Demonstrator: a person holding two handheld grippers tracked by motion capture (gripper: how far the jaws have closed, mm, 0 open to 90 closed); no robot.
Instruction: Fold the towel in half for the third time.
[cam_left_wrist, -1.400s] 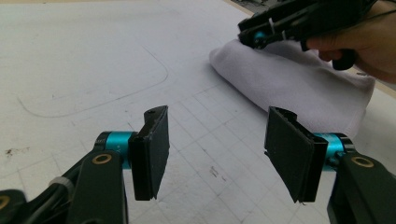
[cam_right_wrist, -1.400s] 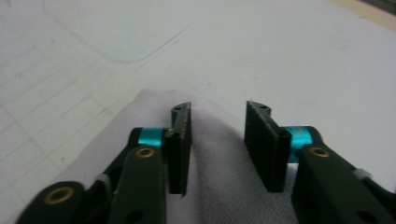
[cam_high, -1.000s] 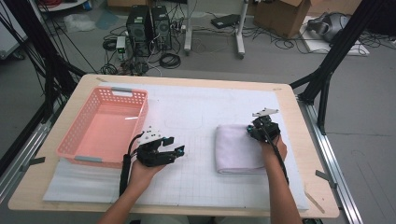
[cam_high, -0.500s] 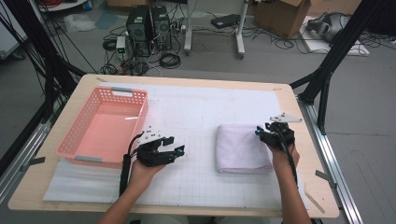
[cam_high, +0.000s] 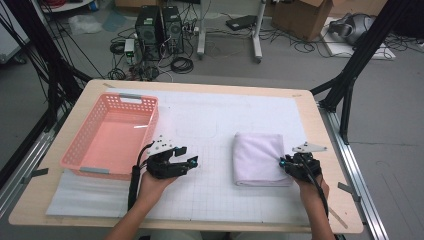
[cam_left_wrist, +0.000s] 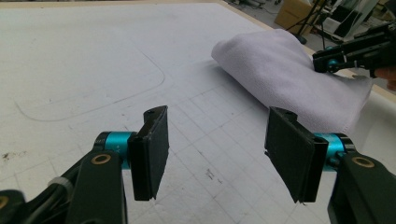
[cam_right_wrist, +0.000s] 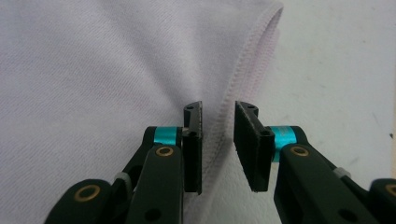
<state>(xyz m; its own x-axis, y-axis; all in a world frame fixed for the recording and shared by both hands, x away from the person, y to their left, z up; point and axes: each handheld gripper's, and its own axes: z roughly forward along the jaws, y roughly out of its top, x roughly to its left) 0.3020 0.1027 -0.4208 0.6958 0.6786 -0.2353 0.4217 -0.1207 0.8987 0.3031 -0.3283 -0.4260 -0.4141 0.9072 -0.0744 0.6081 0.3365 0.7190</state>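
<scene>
A cluttered workshop floor of cables and computer towers lies beyond the pale wooden bench (cam_high: 320, 120), which carries a white gridded mat. On that mat, well to the right of the pink plastic basket (cam_high: 112, 137), lies the folded towel (cam_high: 260, 157), soft, lilac-white and stitched along its hem. Since a second ago the right claw (cam_high: 286, 164) has travelled from the towel's far corner down along its right edge to the near corner, and its jaws have just been closing; they now straddle the hemmed edge, narrowly parted, the cloth between them but not yet pinched. I judge this to be the start of a grasp on that corner, for lifting or folding. The left claw (cam_high: 192, 161) rests between basket and towel, jaws released and wide, holding nothing.
</scene>
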